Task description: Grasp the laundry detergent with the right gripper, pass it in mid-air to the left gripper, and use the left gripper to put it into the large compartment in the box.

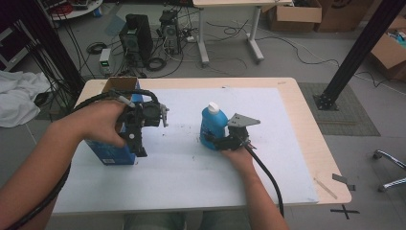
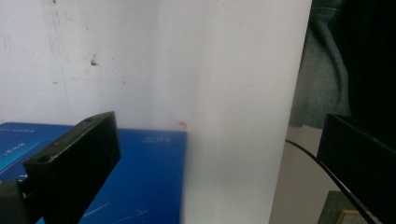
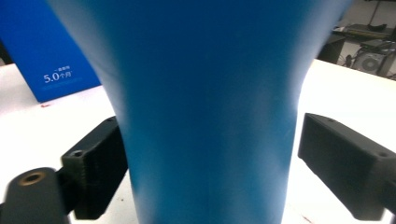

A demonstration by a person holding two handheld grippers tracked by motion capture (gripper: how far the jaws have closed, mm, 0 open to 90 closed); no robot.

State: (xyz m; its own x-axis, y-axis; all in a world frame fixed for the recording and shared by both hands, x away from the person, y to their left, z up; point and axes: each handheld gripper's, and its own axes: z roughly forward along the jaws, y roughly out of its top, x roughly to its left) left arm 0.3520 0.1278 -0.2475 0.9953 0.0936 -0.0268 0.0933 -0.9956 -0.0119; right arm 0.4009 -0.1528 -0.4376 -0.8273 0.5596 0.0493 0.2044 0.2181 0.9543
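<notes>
A blue bottle (image 1: pixel 214 122) with a white cap stands upright on the white mat (image 1: pixel 191 167), right of centre. My right gripper (image 1: pixel 210 141) reaches in level from the near side at the bottle's lower part. In the right gripper view the blue bottle (image 3: pixel 210 70) sits between the jaws of the right gripper (image 3: pixel 210 135): the left jaw is against it, the right jaw a sliver off. A blue box (image 1: pixel 112 148) stands at the mat's left. My left gripper (image 1: pixel 139 143) hovers beside it, pointing down. The left gripper (image 2: pixel 215 130) is open and holds nothing, above the blue box (image 2: pixel 149 177).
The wooden table (image 1: pixel 311 139) shows bare wood along its right side, with a small metal piece (image 1: pixel 341 178) near the front right corner. The blue box (image 3: pixel 60 56) stands behind the bottle to its left. Computers, cables and cardboard boxes lie on the floor beyond.
</notes>
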